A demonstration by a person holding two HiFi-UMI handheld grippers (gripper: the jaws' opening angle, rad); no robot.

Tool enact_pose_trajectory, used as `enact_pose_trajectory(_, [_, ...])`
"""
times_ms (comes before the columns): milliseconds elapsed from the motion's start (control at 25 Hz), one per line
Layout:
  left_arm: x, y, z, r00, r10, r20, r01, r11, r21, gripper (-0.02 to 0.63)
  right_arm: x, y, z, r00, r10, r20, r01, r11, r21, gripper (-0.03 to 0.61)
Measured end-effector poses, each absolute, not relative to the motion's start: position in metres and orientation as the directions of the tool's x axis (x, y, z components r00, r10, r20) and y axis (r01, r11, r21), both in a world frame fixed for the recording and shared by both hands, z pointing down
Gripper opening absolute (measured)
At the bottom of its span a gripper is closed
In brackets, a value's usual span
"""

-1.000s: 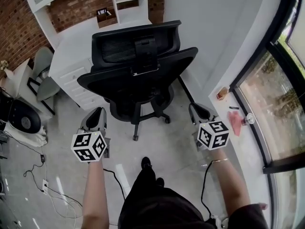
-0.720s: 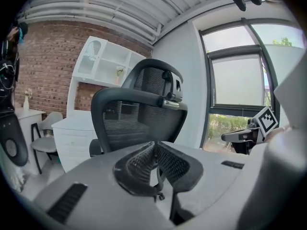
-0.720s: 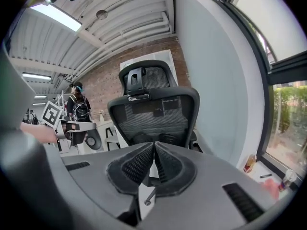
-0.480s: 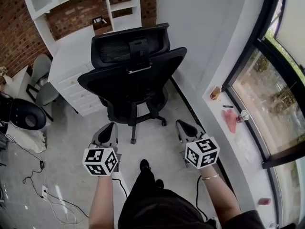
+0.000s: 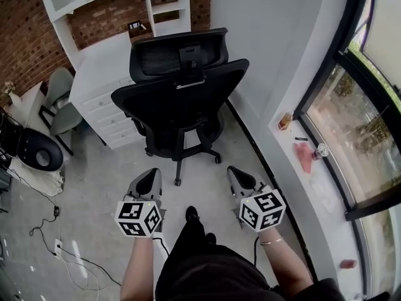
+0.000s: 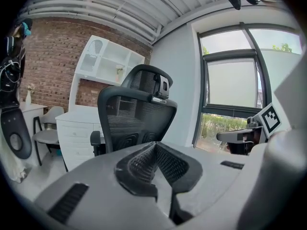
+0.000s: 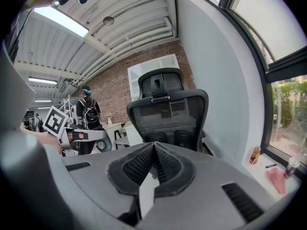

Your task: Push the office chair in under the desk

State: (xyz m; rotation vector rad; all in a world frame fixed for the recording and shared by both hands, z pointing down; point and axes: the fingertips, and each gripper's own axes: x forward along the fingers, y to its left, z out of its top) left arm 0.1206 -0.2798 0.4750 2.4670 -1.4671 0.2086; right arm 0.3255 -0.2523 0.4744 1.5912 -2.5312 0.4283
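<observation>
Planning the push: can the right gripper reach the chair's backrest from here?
Probably yes: the right gripper, shut and empty, faces the office chair backrest with only bare floor between; it isn't touching yet.

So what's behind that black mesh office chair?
A white desk with drawers, white shelves above it against a red brick wall, and a small dark box on the desktop. The chair itself covers the desk's right part and the space beneath.

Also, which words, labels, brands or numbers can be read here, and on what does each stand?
No text can be read in any view.
Cubes on the left gripper and right gripper: square marker patterns only, no letters.
On the office chair: no legible brand.
On the jar: any print is too small to read.
</observation>
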Motion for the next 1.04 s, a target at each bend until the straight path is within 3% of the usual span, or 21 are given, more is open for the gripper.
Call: enact_pose_trajectory(1040, [0.131,-0.231,0.471,0.51,-0.823,0.248,-0.86,-0.493,0.133,0.009,0.3,-0.21,0.474,-0.469,-0.846,0.255,-0.883,0.438,-0.17,0.005])
